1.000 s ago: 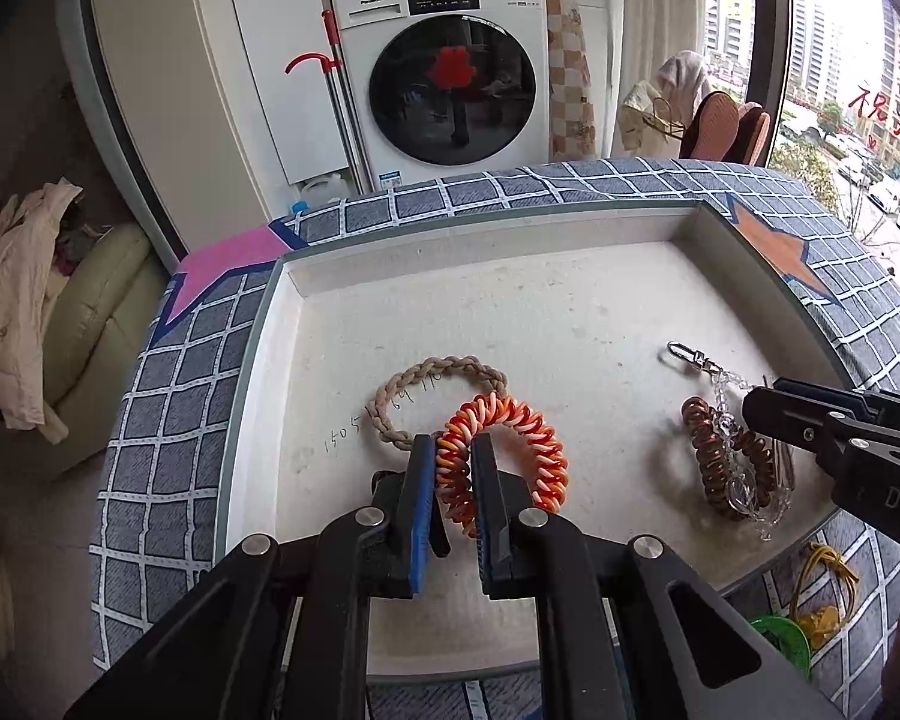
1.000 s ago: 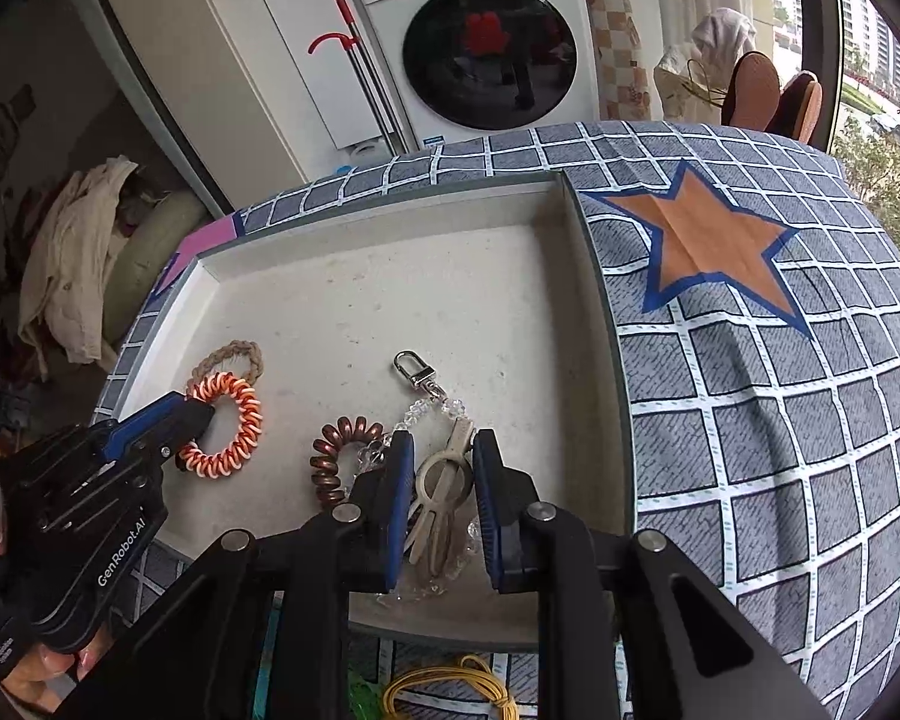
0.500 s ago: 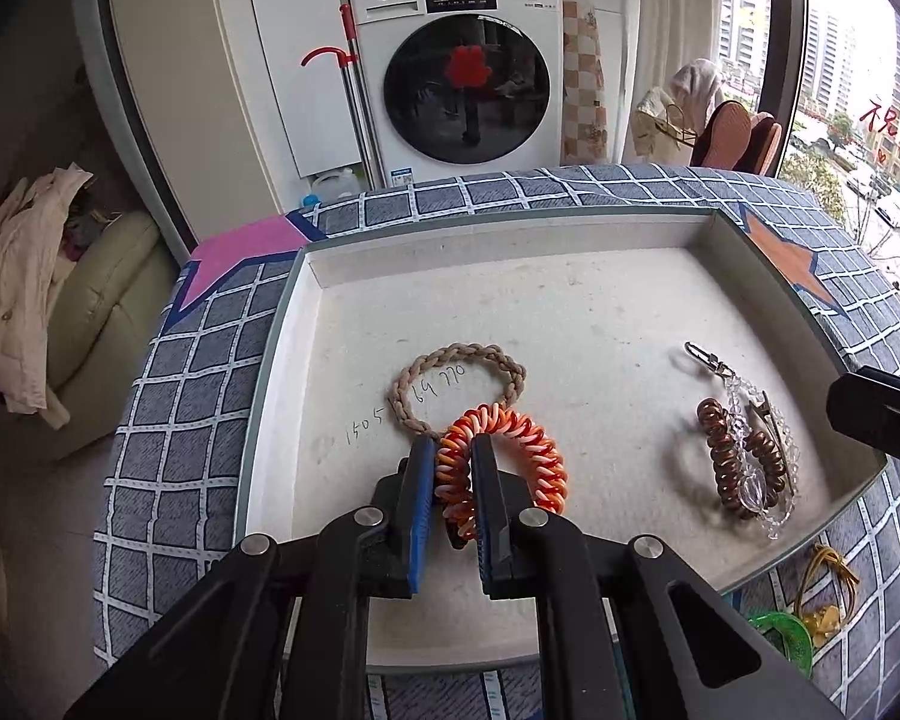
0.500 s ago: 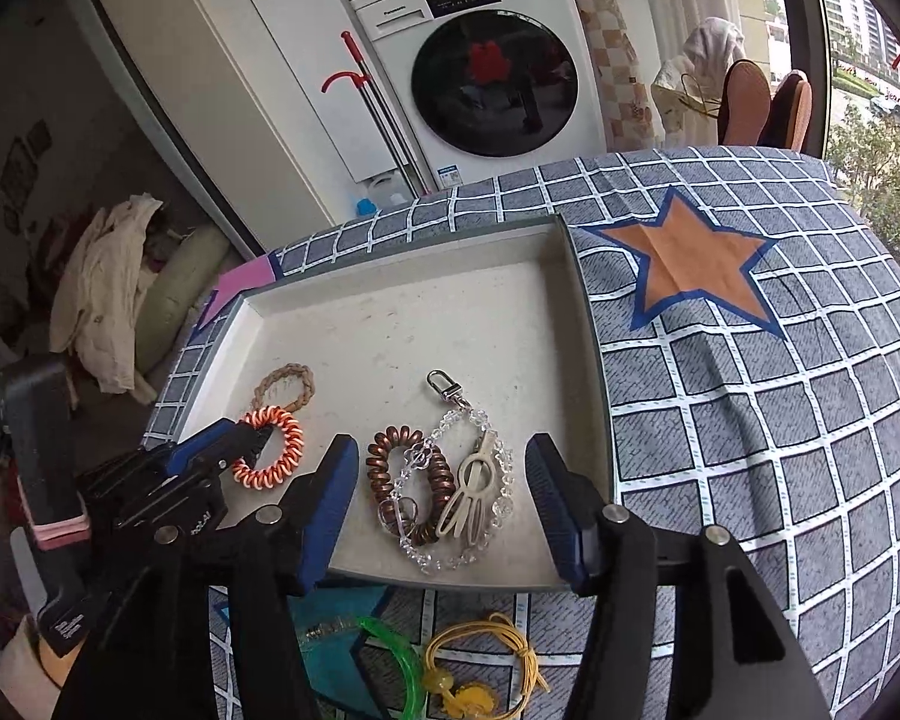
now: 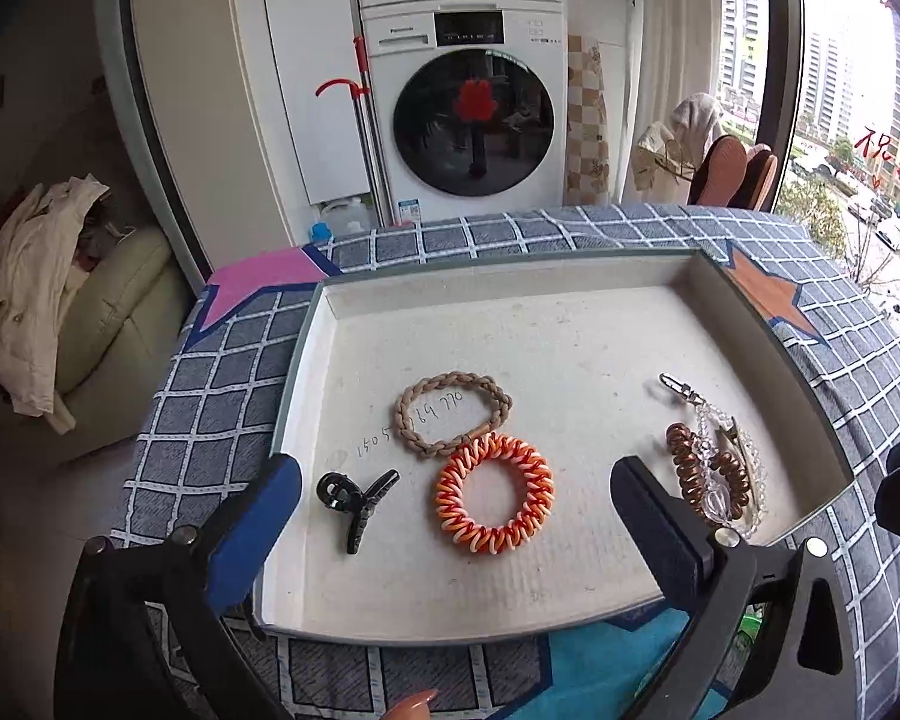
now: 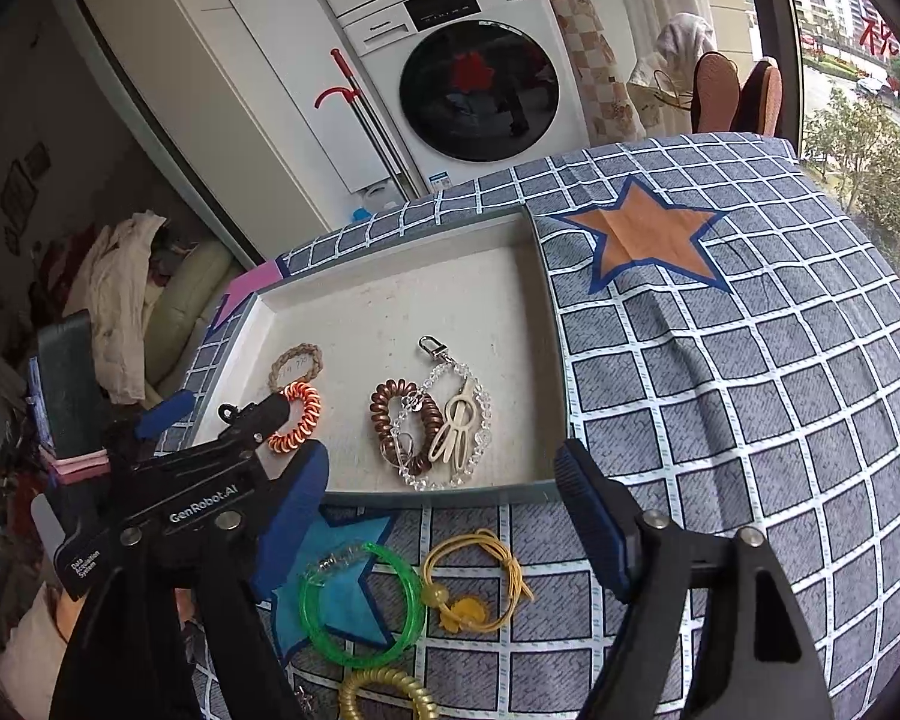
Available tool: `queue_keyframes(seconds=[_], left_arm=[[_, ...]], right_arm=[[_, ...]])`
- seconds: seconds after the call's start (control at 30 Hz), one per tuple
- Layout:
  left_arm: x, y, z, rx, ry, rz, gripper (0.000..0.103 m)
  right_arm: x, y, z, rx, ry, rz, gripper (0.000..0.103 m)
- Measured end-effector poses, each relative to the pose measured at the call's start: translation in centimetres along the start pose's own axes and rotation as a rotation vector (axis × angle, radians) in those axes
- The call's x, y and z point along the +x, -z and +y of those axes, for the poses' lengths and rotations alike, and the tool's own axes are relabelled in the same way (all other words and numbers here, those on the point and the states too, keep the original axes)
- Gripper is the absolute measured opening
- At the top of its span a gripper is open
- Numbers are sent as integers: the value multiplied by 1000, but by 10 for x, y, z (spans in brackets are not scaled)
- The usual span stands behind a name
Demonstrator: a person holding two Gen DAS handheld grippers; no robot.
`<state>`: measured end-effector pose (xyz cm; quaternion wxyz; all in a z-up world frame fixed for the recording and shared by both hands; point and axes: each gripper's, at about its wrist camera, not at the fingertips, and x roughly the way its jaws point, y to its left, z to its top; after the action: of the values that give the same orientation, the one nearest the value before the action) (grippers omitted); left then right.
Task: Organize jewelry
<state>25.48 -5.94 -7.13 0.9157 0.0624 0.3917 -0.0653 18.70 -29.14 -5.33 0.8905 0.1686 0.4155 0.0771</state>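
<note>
Fingers of both grippers, left (image 5: 456, 516) and right (image 6: 441, 492), have just opened, leaving the orange coiled hair tie (image 5: 493, 493) and beaded chain (image 6: 450, 420) released in the shallow white tray (image 5: 510, 276).

Both cameras ride on hand-held grippers and look forward and steeply down along their own fingers, from the near edge of the cloth-covered table toward the washing machine (image 5: 473, 120) at the far wall. The left wrist view sits close over the tray (image 5: 306, 360), nearly square to it, so the tray fills the middle of the picture. The right wrist view stands farther back and to the right, taking in the tray (image 6: 546, 324) at an angle, the orange star (image 6: 648, 237) on the cloth and bare cloth at the near edge. Both views share the tray, its contents and the washing machine; the left gripper (image 6: 210, 414) appears at the right view's left side.
</note>
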Motion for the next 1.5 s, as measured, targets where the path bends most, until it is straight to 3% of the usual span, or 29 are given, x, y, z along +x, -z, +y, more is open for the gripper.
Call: queue_keyframes(seconds=[0.17,0.23,0.43,0.67,0.83,1.17,1.5], left_arm=[[-27,17,7,-12,38,1,103],[-39,28,8,-15,47,7,103],[-77,69,11,-17,43,11,103],[-102,118,29,-78,25,30,103],[-103,147,29,-94,67,86,103],[-116,161,-3,-18,104,72,103],[-102,161,-19,-1,132,125,103]], right_arm=[[-21,15,-3,20,-21,-30,90],[-29,22,-1,9,-12,-52,103],[-48,50,7,-14,-28,-73,103],[-52,80,8,-33,-10,17,103],[-48,105,6,-27,-3,84,103],[-44,122,10,-70,62,120,103],[-34,120,2,-101,130,140,103]])
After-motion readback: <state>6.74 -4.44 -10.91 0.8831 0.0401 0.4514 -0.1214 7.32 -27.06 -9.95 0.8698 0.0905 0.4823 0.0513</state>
